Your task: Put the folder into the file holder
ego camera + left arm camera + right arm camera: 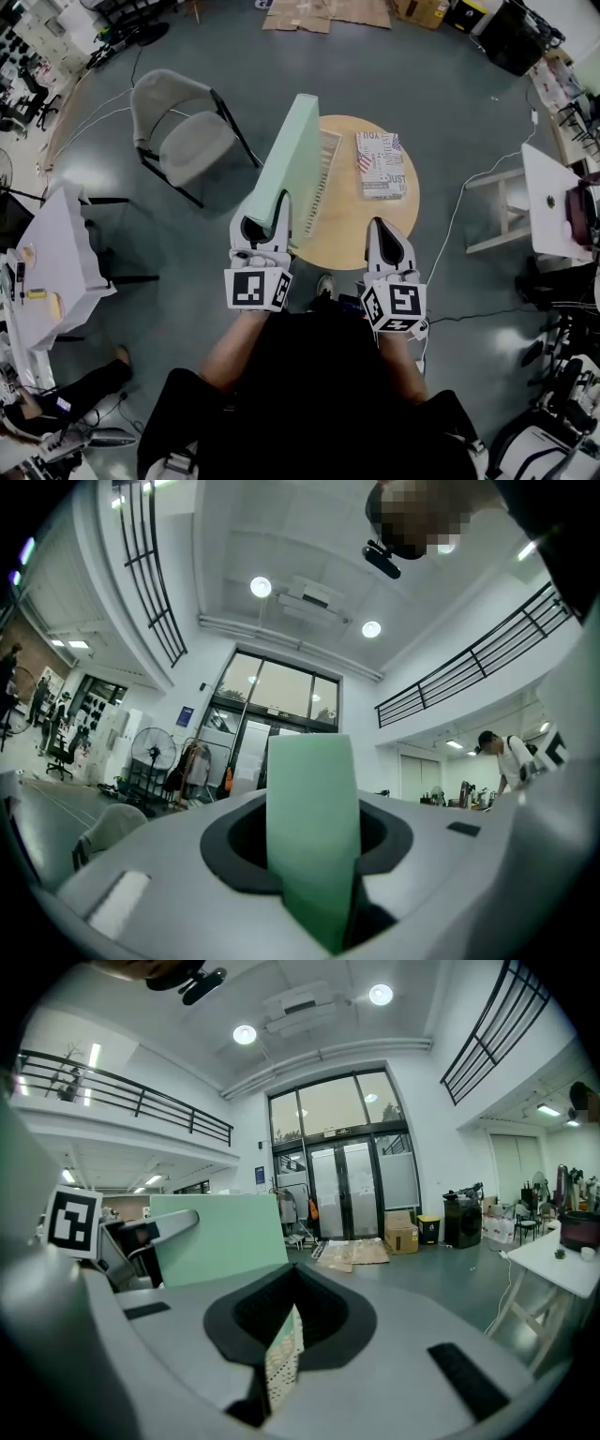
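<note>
- My left tongs (267, 221) clench the green folder (294, 155) — it rises ahead of them, just beside the file holder (325, 178)
- My right tongs (387, 231) are pressed together, empty

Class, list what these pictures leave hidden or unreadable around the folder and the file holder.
- File holder: head view, its left part is hidden behind the green folder.
- Left gripper: left gripper view, the folder covers the contact.
- Patterned book: head view, fine print too small.
</note>
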Tool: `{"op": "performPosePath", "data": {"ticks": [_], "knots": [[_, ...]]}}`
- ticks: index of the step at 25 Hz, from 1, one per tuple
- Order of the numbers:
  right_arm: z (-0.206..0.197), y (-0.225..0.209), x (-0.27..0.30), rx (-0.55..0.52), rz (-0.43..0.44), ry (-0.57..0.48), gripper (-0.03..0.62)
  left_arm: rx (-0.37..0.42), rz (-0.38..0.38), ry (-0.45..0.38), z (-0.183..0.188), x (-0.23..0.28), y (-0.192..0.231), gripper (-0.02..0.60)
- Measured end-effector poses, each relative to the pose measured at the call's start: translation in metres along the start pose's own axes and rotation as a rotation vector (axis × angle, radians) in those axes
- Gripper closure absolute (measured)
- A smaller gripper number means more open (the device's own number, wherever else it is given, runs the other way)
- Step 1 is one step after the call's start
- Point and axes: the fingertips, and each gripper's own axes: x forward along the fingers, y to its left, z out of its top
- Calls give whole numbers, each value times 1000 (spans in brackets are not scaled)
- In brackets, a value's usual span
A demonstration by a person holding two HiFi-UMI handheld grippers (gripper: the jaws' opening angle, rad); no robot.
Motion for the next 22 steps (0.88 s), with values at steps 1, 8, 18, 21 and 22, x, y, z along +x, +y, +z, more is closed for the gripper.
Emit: {"op": "performPosePath", "data": {"ticks": [1, 8, 18, 21, 22], "knots": [[0, -1, 2, -1, 2, 2, 600, -1, 2, -2, -1, 2, 1, 430], [-2, -6, 12, -3, 20, 8, 600, -1, 4, -5, -13, 11, -1, 431], [-6, -20, 25, -3, 22, 23, 600, 9, 0, -22, -26, 31, -1, 431], [-6, -24, 27, -4, 19, 25, 600, 11, 3, -24, -30, 34, 1, 431], [-5, -26, 28, -3, 18, 26, 600, 11, 2, -25, -31, 36, 1, 431]]}}
